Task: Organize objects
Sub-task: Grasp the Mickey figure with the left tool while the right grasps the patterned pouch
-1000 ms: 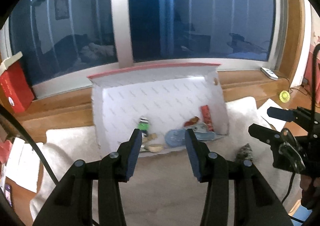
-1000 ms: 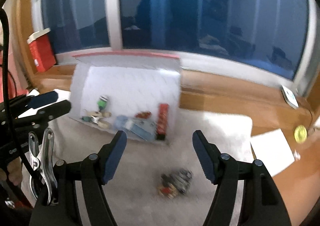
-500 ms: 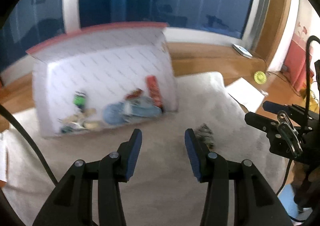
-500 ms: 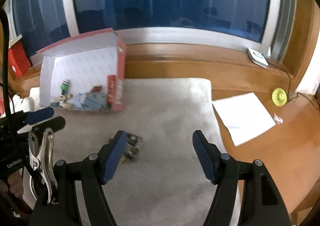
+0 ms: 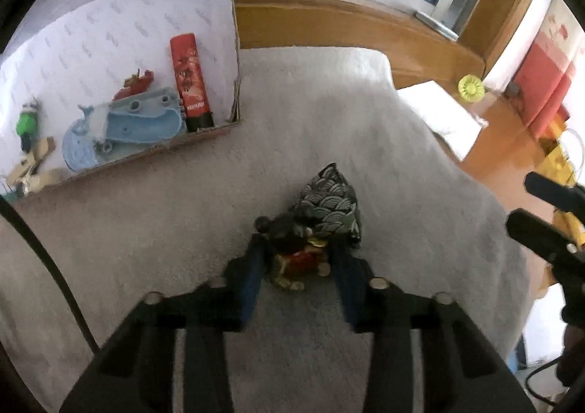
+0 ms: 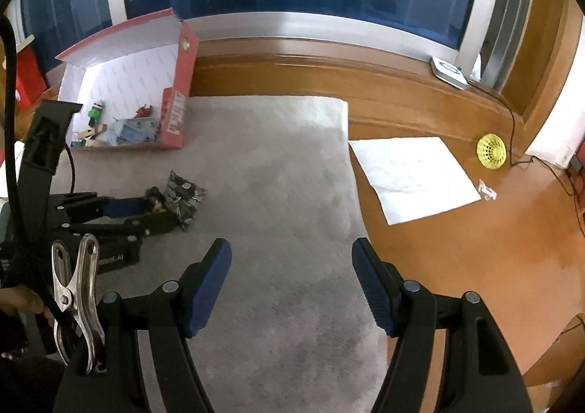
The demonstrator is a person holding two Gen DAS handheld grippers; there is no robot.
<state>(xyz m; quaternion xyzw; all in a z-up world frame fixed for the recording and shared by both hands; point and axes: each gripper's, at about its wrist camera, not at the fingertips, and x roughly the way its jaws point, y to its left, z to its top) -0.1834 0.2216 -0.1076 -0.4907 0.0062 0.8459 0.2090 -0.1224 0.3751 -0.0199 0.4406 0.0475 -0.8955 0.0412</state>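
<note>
A small doll [image 5: 329, 204] with a wave-patterned cloth, a dark head and a red and gold body lies on the grey mat [image 5: 402, 164]. My left gripper [image 5: 297, 246] reaches down over it, its jaws closing with the doll between them; the blue pads stand just off its sides. The right wrist view shows the same gripper [image 6: 161, 210] flanking the doll [image 6: 182, 193]. My right gripper [image 6: 292, 266] hovers open over bare mat with nothing between its fingers. An open box [image 5: 146, 11], white inside, holds a red tube [image 5: 190, 80], a blue plastic piece [image 5: 135, 124] and a green figure [image 5: 26, 124].
The box [image 6: 182, 84] is red outside and stands at the mat's far left. A white sheet of paper [image 6: 413, 175] and a yellow shuttlecock [image 6: 491, 151] lie on the wooden surface to the right. A metal clip [image 6: 76, 296] hangs by my right gripper.
My left gripper has swung right and down from the box to the doll and narrowed around it. The right gripper has drifted right and kept its width.
</note>
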